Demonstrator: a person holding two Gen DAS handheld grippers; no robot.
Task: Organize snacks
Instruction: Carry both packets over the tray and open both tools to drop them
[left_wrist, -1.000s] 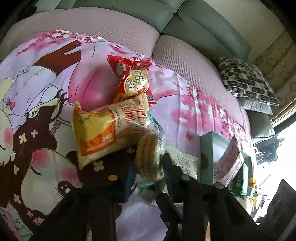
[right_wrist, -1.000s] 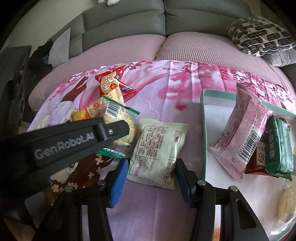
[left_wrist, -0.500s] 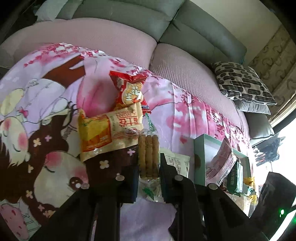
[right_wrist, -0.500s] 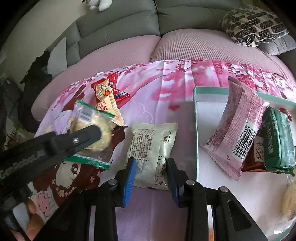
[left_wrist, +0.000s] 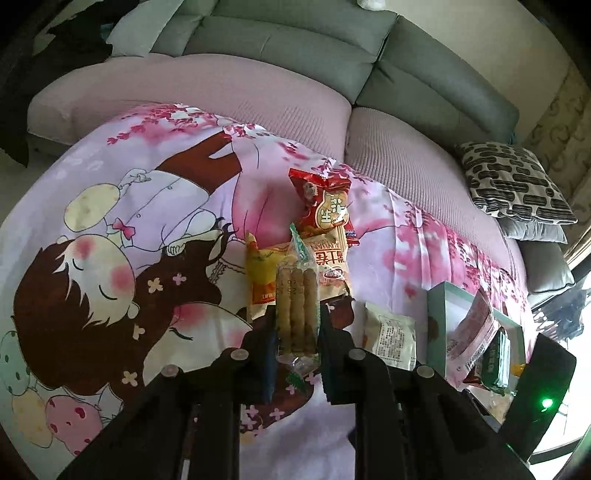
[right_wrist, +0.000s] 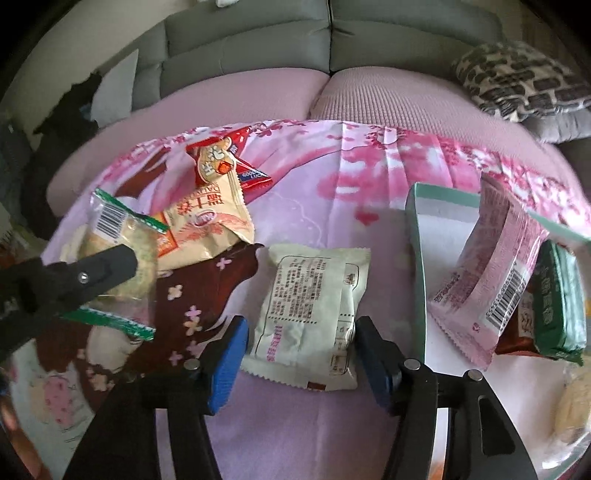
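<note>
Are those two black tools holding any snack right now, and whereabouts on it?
The left tool pinches the clear cracker pack across its flat sides. The right tool is opening around the pale packet, gripping nothing.

sheet (left_wrist: 155, 236): pink cartoon print | peanut bag (left_wrist: 325, 206): red | pillow (left_wrist: 517, 184): black-white, perhaps brick-patterned

My left gripper (left_wrist: 297, 328) covers both sides of the cracker pack (left_wrist: 297, 314). The yellow bag (left_wrist: 295, 271) is half hidden behind it. In my right view the tray (right_wrist: 419, 258) runs off the frame, its pale snack (right_wrist: 570, 406) too blurred to tell.
</note>
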